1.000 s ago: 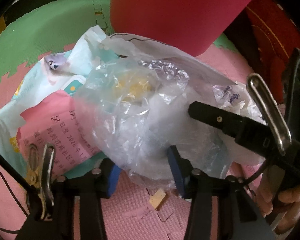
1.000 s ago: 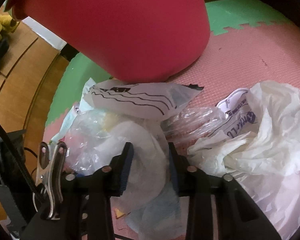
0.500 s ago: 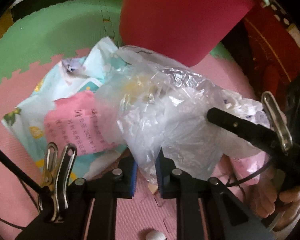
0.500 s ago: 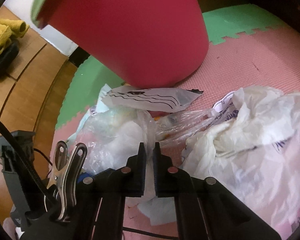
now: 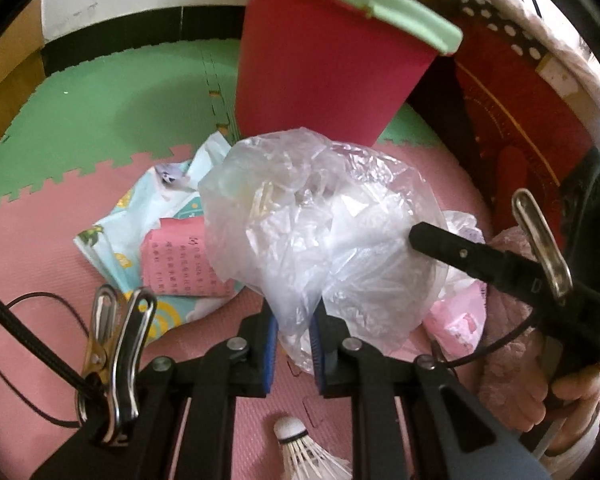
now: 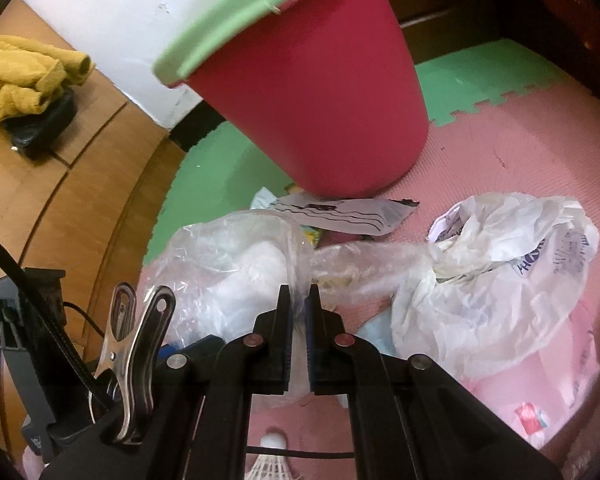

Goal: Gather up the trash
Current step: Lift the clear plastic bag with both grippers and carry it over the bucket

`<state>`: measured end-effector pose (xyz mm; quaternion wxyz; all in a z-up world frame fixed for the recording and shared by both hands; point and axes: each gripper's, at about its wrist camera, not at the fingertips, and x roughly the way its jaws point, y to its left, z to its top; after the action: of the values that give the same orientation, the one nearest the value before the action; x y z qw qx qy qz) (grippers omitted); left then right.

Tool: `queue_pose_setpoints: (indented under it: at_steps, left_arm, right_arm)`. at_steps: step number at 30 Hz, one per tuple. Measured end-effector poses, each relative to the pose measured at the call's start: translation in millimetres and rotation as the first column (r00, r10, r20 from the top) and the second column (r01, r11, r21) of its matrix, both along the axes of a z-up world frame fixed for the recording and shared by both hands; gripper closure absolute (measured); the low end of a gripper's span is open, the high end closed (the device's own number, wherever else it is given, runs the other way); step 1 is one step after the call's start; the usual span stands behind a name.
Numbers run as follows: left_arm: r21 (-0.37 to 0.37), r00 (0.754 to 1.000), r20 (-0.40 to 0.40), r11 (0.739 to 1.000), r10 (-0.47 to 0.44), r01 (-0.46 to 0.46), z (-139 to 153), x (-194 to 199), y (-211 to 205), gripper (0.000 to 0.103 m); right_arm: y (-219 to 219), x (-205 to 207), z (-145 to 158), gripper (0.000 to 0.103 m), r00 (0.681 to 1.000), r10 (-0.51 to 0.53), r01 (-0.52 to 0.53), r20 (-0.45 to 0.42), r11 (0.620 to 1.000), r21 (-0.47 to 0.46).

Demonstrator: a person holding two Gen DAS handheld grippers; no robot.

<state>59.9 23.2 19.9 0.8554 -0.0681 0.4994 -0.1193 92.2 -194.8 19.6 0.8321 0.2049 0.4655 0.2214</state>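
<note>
Plastic bag (image 5: 320, 240) fills the frame centre, pinched from below by the left hand-held gripper (image 5: 294, 344) and the right hand-held gripper (image 6: 298, 320) (both nearly closed on film). Lift evenly toward the red bin (image 5: 320, 68) at the top.

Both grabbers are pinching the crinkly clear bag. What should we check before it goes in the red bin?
1. Left gripper shut on the clear plastic bag: ok.
2. Right gripper shut on the same bag: ok.
3. Bag clear of the pink mat: cannot tell; its bottom is hidden behind the fingers.
4. Red bin standing right behind the bag: ok.
5. Bin opening free: cannot tell; only its outside and green rim show.
6. Other trash gathered: not ok; the white printed bag and the pink paper lie on the mat.
</note>
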Motion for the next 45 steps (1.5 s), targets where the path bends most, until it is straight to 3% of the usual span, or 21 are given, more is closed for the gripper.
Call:
queue_pose_setpoints:
  at_steps: [10,26,36,45]
  left_arm:
    - [0.008,0.997,0.082,1.0,0.005,-0.006,37,-19,1,0.088]
    - [-0.037,0.981,0.192,0.999,0.019,-0.012,93,-31,6,0.088]
    - [-0.043,0.964,0.265,0.999,0.029,-0.018,133,-9,8,0.088]
    - [-0.045,0.948,0.316,0.999,0.031,-0.017,157,21,3,0.088]
  right_arm:
    - [3,-23,37,0.096,0.998,0.003,-0.005,0.069,1.0,0.029]
    - [-3,-44,99,0.097,0.979,-0.004,-0.009,0.205,0.998,0.059]
    - [3,-31,148,0.097,0.95,0.013,-0.027,0.312,0.999,0.041]
    - [4,-7,174,0.097,0.928,0.003,-0.015,0.374,0.999,0.03]
